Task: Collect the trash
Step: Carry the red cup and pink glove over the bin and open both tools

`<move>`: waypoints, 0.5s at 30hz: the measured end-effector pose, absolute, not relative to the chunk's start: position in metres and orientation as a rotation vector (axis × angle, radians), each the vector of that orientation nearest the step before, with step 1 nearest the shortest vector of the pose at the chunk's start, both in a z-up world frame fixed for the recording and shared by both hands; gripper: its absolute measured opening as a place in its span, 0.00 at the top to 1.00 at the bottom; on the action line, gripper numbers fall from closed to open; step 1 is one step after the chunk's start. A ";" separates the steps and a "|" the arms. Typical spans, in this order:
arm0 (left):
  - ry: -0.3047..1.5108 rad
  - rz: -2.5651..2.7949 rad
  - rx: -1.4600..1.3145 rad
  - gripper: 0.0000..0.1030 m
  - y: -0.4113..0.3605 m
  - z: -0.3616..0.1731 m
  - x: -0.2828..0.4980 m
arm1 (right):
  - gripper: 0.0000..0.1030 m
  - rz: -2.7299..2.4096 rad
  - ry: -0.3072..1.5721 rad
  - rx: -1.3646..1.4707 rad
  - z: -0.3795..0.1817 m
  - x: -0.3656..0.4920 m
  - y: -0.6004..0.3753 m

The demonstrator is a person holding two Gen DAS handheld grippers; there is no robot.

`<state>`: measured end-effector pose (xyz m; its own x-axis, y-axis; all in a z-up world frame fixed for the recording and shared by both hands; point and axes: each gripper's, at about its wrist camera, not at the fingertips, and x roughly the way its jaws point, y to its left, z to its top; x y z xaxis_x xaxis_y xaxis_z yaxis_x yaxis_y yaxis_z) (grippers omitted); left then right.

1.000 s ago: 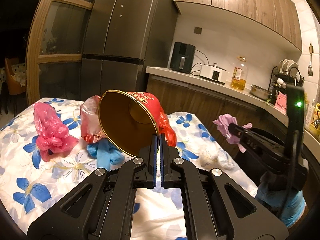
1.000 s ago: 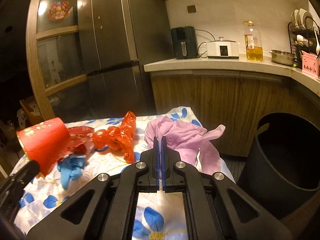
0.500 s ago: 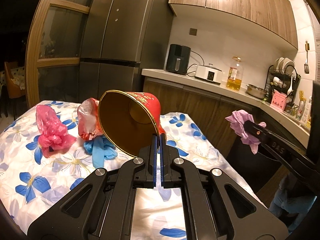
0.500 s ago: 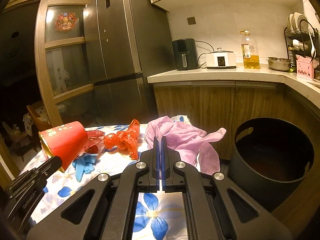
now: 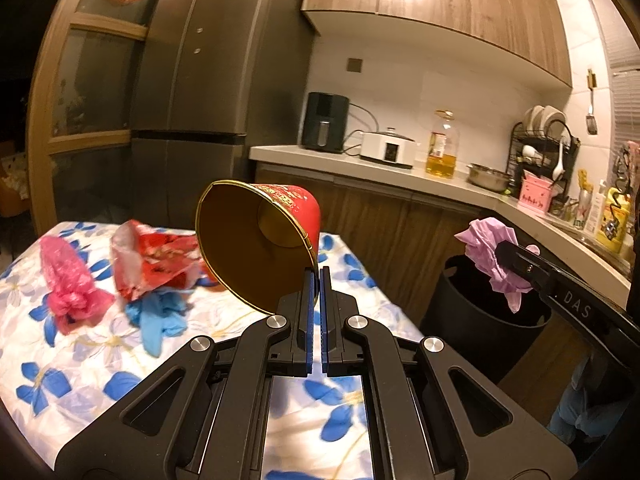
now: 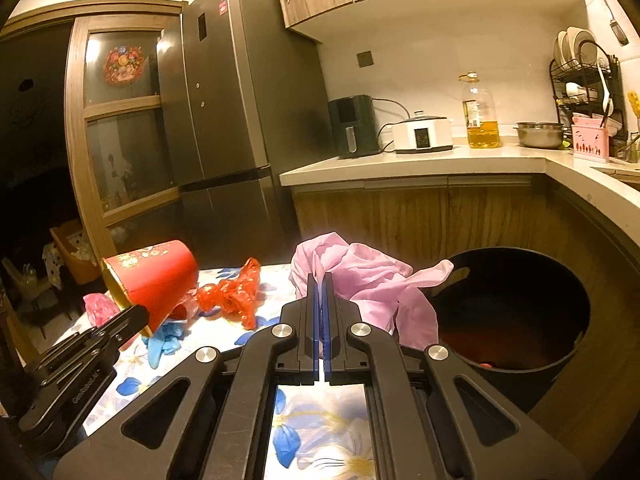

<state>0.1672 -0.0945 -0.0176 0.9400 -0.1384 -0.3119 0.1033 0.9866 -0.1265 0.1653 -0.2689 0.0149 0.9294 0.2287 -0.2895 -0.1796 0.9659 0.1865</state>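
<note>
Left gripper (image 5: 316, 276) pinches one red cup (image 5: 256, 236); right gripper (image 6: 320, 284) clamps one purple bag (image 6: 360, 276), one black bin (image 6: 520, 320) at 3 o'clock.

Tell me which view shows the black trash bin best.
The right wrist view: the black trash bin shows its open mouth and dark inside. In the left wrist view the right gripper and its purple glove cover part of it.

I note the left claw (image 5: 316, 280) is matte black, angular linkage arms with cut-out slots, four silver round screw heads, blue pads on its fingers (image 5: 307, 316). The right claw (image 6: 322, 286) looks identical; its side carries pale lettering "DAS".
</note>
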 end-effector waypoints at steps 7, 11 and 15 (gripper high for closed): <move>0.308 -0.193 -0.080 0.99 -0.126 -0.011 0.180 | 0.98 0.159 0.296 0.170 0.020 0.162 -0.290; 0.301 -0.239 -0.069 0.99 -0.144 -0.007 0.186 | 0.98 0.127 0.282 0.178 0.023 0.161 -0.303; 0.296 -0.278 -0.053 0.99 -0.162 -0.005 0.193 | 0.98 0.089 0.273 0.190 0.023 0.160 -0.318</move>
